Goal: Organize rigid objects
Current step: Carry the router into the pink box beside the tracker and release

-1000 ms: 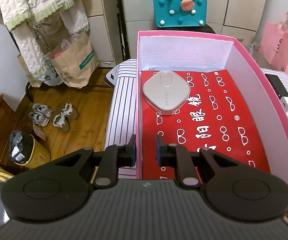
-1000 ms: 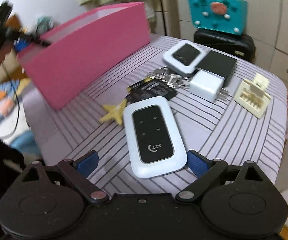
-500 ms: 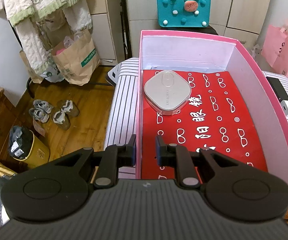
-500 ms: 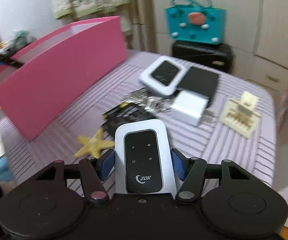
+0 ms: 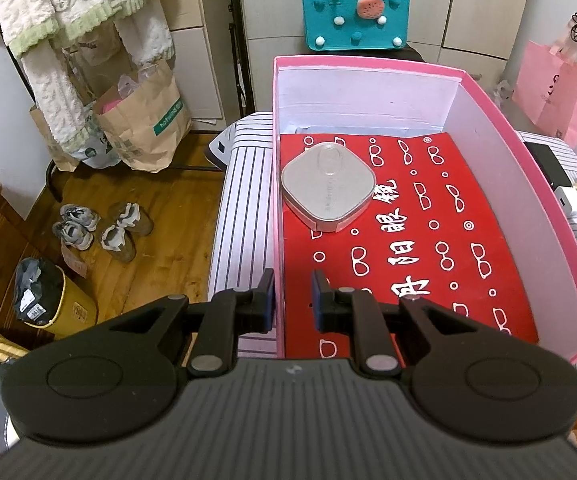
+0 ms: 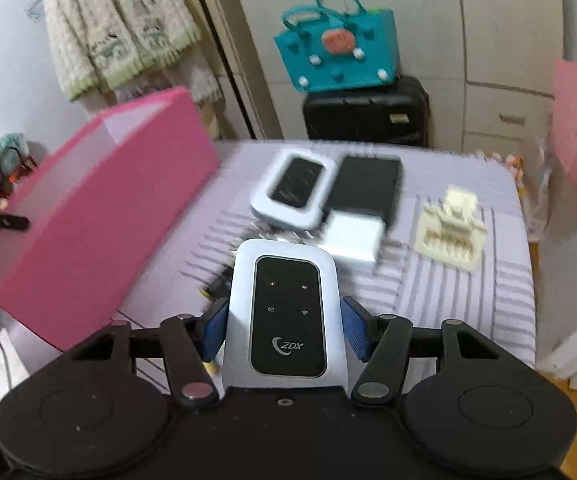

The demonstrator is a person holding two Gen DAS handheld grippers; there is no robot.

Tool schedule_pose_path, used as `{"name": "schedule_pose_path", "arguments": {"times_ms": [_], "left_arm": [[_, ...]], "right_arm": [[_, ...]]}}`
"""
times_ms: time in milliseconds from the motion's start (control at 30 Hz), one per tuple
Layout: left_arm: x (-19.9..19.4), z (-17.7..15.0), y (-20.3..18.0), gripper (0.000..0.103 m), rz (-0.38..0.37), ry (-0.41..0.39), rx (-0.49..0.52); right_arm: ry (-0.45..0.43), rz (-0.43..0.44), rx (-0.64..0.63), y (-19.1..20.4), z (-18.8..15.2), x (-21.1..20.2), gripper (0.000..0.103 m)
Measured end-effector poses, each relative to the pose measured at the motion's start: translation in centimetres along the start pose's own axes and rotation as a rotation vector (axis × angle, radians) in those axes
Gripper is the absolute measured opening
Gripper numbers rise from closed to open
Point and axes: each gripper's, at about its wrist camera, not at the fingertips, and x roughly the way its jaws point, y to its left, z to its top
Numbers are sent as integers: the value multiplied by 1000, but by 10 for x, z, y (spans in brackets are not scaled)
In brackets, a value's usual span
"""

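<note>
My right gripper (image 6: 284, 330) clamps the light, stiff, slippery-looking pocket router (image 6: 286, 314) by its long edges above the bed, right of the pink box (image 6: 96, 216), my left gripper (image 5: 293, 294) narrowly parted astride that box's near-left wall.

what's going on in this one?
A person is sorting small gadgets into a pink box. The right hand-held gripper is shut on a white ZDX pocket router, lifted off the striped table. The left hand-held gripper straddles the box's near wall, its jaws slightly apart and holding nothing. A grey square case already lies inside.
</note>
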Motion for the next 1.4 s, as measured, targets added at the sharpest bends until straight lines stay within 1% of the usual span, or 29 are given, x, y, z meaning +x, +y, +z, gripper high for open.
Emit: {"name": "schedule_pose_path", "arguments": {"times_ms": [100,233,300,367,433,500,567,633,667,800,900,1033,1100,1167,1233,1300,1400], "left_arm": [[0,0,1,14,-4,0,4],[-1,-2,-1,13,-1,-16,41],[-1,-5,-3,13,8,-27,60],[-1,-5,-1,13,-2,-21,57],[-2,-5,1,13,-13,-15,50],[-3,-4,3,13,-23,-12,47],[-3,-3,5,13,-31,-9,46],[-2,-3,6,13,-38,-8,44],[-2,-3,6,13,-42,-9,40],[-2,-5,10,14,-58,-16,18],[-3,-5,12,14,-70,-17,8],[-3,-5,12,14,-78,-17,10],[-3,-5,13,14,-80,-17,10],[-3,-4,15,14,-89,-12,8],[-3,-2,16,16,-104,-2,10],[-3,-1,16,16,-106,2,13],[-3,-1,14,16,-99,3,12]], "right_arm": [[-38,35,-63,26,16,-8,65],[-102,96,-197,73,45,-16,65],[-127,135,-267,99,60,-14,65],[-131,164,-346,127,75,-7,65],[-111,169,-433,155,90,7,65],[-69,163,-524,181,103,27,65],[-15,133,-597,199,114,53,65],[55,87,-634,213,125,84,64],[101,61,-641,218,130,101,65],[236,-25,-658,228,142,157,64],[304,-78,-671,232,144,185,65],[366,-110,-649,234,142,203,65],[389,-81,-603,234,145,205,66],[375,-31,-537,225,150,197,66],[295,30,-468,214,156,177,67],[237,90,-422,204,160,152,67],[107,190,-370,182,157,103,67]]}}
